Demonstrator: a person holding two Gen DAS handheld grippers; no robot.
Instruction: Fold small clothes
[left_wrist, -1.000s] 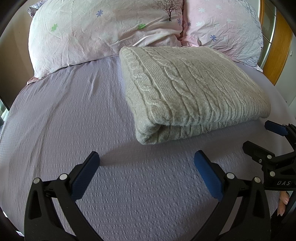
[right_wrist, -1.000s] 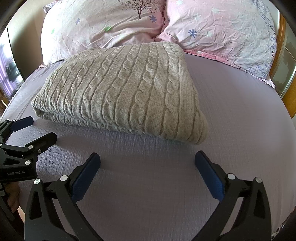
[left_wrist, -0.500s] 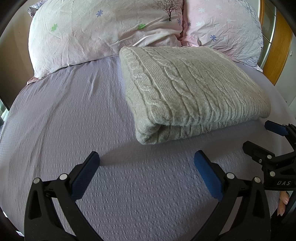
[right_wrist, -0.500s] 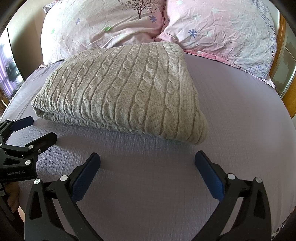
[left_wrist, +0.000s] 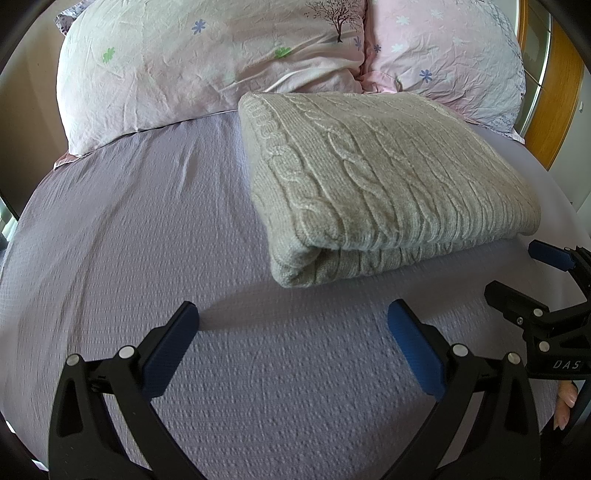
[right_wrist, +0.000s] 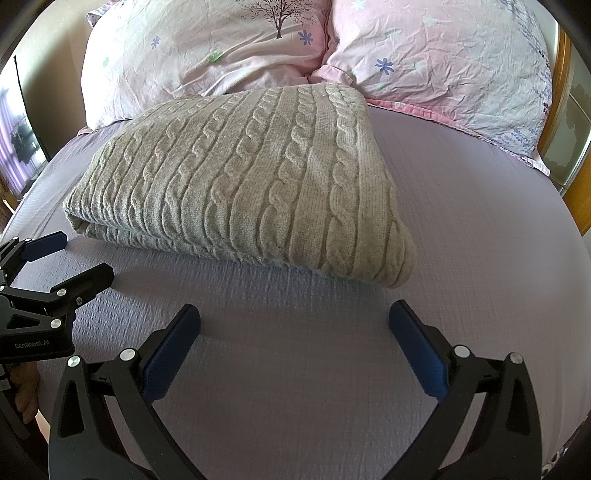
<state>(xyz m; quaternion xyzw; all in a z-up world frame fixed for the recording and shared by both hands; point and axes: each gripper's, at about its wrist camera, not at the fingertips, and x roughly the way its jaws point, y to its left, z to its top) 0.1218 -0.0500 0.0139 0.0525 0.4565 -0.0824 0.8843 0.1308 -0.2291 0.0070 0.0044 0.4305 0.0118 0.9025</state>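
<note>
A grey cable-knit sweater (left_wrist: 388, 184) lies folded in a thick rectangle on the lilac bed sheet (left_wrist: 129, 240); it also shows in the right wrist view (right_wrist: 251, 184). My left gripper (left_wrist: 291, 332) is open and empty, above the sheet just short of the sweater's near left corner. My right gripper (right_wrist: 293, 332) is open and empty, in front of the sweater's near right corner. Each gripper shows at the edge of the other's view, the right one in the left wrist view (left_wrist: 517, 269) and the left one in the right wrist view (right_wrist: 77, 254).
Two pink flowered pillows (left_wrist: 207, 62) (right_wrist: 443, 66) lie at the head of the bed behind the sweater. A wooden frame (left_wrist: 557, 96) stands at the far right. Bare sheet stretches to the left of the sweater and in front of it.
</note>
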